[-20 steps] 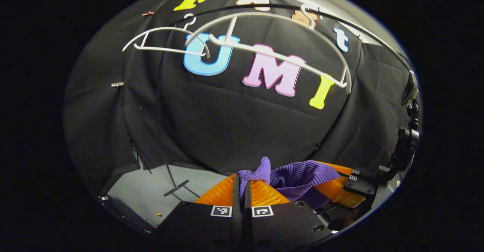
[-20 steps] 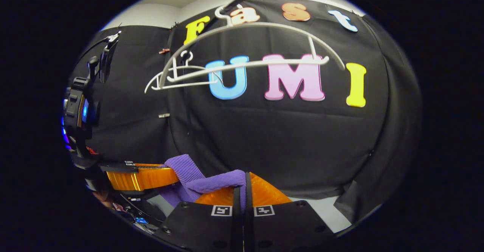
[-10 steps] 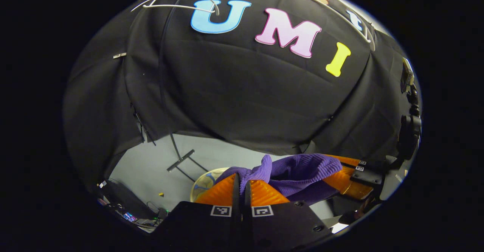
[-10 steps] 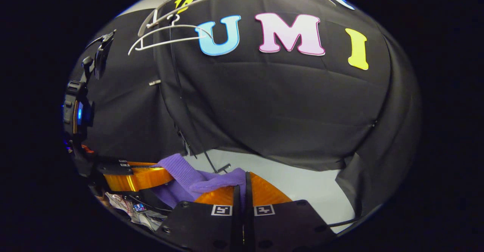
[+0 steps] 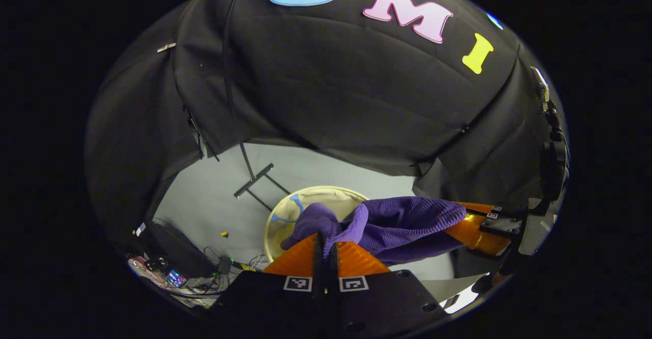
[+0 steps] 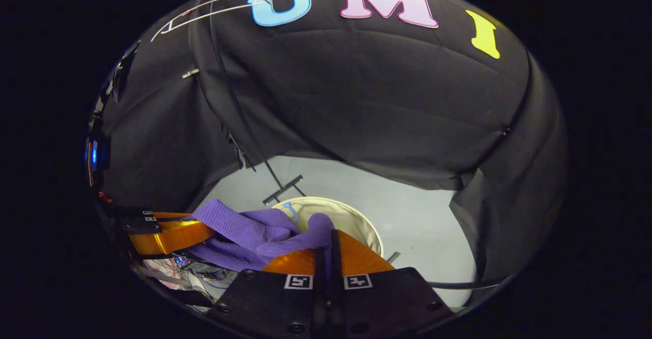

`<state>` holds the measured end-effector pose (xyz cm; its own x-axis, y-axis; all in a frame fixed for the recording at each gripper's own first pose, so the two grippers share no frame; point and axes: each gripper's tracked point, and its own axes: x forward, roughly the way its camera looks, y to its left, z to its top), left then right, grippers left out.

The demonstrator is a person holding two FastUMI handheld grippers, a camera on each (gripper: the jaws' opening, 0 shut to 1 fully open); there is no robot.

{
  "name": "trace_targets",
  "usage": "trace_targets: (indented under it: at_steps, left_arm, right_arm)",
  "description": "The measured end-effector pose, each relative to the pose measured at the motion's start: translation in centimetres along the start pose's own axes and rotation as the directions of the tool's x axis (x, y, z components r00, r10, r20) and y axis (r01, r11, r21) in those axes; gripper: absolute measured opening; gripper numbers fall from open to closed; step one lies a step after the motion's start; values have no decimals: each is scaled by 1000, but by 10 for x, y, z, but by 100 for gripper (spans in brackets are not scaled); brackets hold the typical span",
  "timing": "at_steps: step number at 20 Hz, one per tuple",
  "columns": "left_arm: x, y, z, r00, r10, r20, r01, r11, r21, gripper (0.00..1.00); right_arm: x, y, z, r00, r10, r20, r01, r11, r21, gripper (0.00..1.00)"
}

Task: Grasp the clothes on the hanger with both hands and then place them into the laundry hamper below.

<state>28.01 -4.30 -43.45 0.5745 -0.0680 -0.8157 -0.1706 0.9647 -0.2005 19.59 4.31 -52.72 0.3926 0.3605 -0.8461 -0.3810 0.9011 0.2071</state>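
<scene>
While both tools pinch purple garment [image 5: 407, 222], left tool [image 5: 326, 242], right tool [image 6: 326, 239], hamper [image 6: 356, 212] below

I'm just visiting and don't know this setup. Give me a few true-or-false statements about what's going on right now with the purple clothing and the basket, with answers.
1. Both grippers are clamped on the purple garment. True: the left gripper and the right gripper each pinch it.
2. The garment already lies inside the hamper. False: it is held in the air above it.
3. The hamper stands on the pale floor. True.
4. The hamper is full of laundry. False: the part of its inside that shows is bare lining.
5. The garment hangs on the white hanger. False: the hanger is bare, high on the wall side.
</scene>
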Motion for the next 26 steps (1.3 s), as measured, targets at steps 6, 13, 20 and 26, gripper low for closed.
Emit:
trace_targets:
  at_steps: [6,13,20,26]
  left_arm:
    - [17,4,-30,995,39,-96,-36,999,29,6]
    - [21,-9,-29,996,19,-91,-12,997,80,98]
    - [14,-13,-34,995,17,-98,-10,998,69,95]
    - [-5,-26,-17,999,-5,-40,8,998,68,95]
  right_arm:
    - [3,1,-17,998,23,-58,-20,999,44,14]
    - [4,-17,-19,997,-37,-64,36,999,-13,95]
    - [-2,-28,-26,994,-66,-83,71,996,54,91]
    - [-28,-29,13,993,-112,43,107,989,103,93]
